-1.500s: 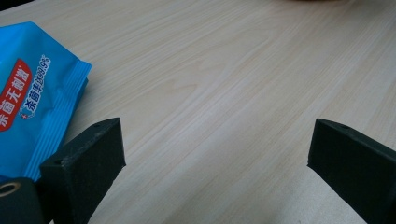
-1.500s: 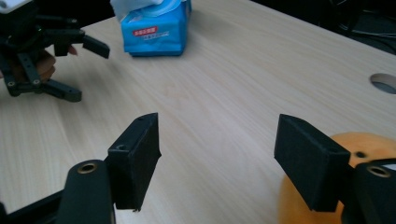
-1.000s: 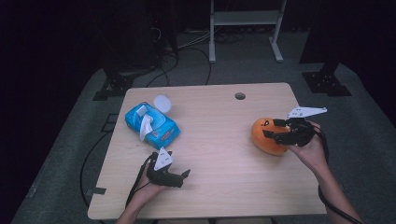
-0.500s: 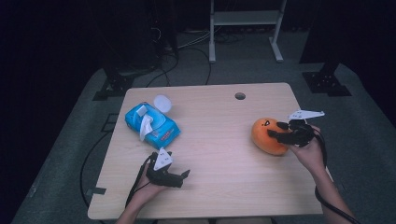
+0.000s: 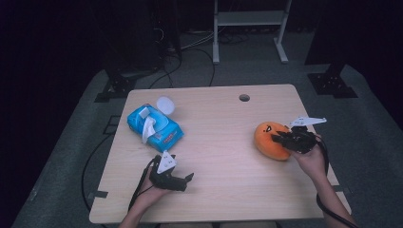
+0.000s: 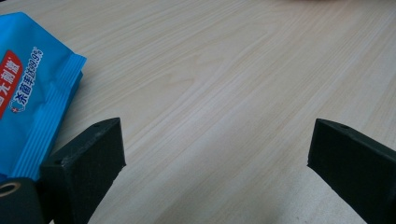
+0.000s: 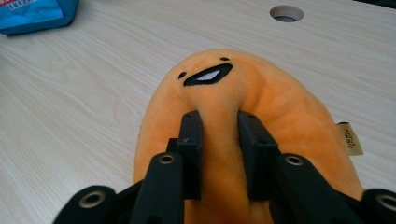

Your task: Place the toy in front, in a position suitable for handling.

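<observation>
Orange plush toy: the soft, rounded orange plush toy (image 7: pixel 243 135) with a stitched black mouth and two small dot eyes is pinched along a raised fold of its fabric between the right gripper's (image 7: pixel 219 140) fingers (image 7: pixel 190 140).
Right fingers: they have just been closing and now press into the plush from both sides, with a narrow ridge of orange fabric bulging up between them.
Toy's place: it lies on the light wooden table (image 5: pixel 223 142) near the right edge, with the right gripper (image 5: pixel 295 140) on top of it; its face points away from the hand.
Toy's tag: a small yellowish cloth tag (image 7: pixel 350 139) sticks out of its side; the print on it is too small to read.
Left fingers: the left gripper (image 6: pixel 215 158) has its fingers (image 6: pixel 88 161) spread wide with bare table between them, holding nothing; it rests near the table's front edge (image 5: pixel 173 178).
Blue wipes pack: a blue plastic pack of wet wipes (image 5: pixel 154 126) lies just beside the left fingers, with a white sheet pulled up from its top; its red label (image 6: pixel 10 81) bears white Chinese characters and "99.9%".
White lid: a round white lid (image 5: pixel 166 104) sits at the pack's far end.
Table hole: a round cable hole (image 5: pixel 244 98) lies beyond the toy, well apart from it.
Way: nothing stands between the toy and the pack.
</observation>
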